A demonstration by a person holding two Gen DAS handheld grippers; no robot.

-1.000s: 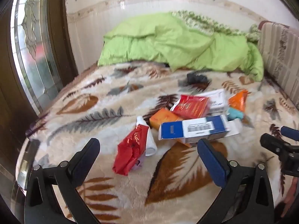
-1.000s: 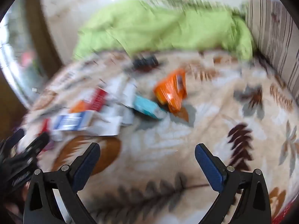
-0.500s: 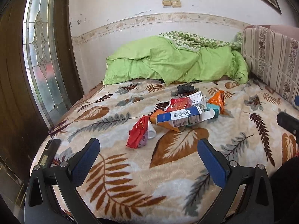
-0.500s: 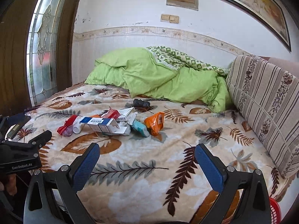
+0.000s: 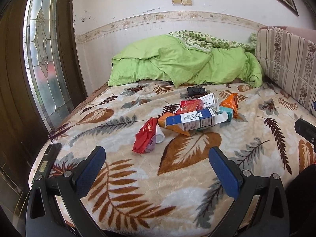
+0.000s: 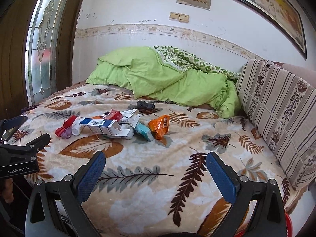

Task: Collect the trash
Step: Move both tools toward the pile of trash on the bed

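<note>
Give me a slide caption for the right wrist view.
Open right tool hovers over leaf-print blanket, facing the trash pile before green quilt.

The blanket [image 5: 122,177] on the bed is cream, printed with brown, rust and grey leaves and ferns. At twelve o'clock lies a lime-green duvet [image 5: 177,63], its turned-back side checked green and white. The cushion [image 6: 276,106] at three o'clock is beige with dark brown stripes and floral bands. Among the litter: a crumpled red wrapper [image 5: 144,136] with gold marks, a blue-and-white carton [image 5: 189,119] bearing a black barcode, a red packet [image 5: 189,105], an orange pouch [image 6: 160,125], a teal box [image 6: 143,131] and a black lump [image 5: 195,90]. Each gripper is black with blue pads [image 5: 90,165] [image 6: 221,173]. The wall [image 6: 138,6] is white with a beige floral border.
</note>
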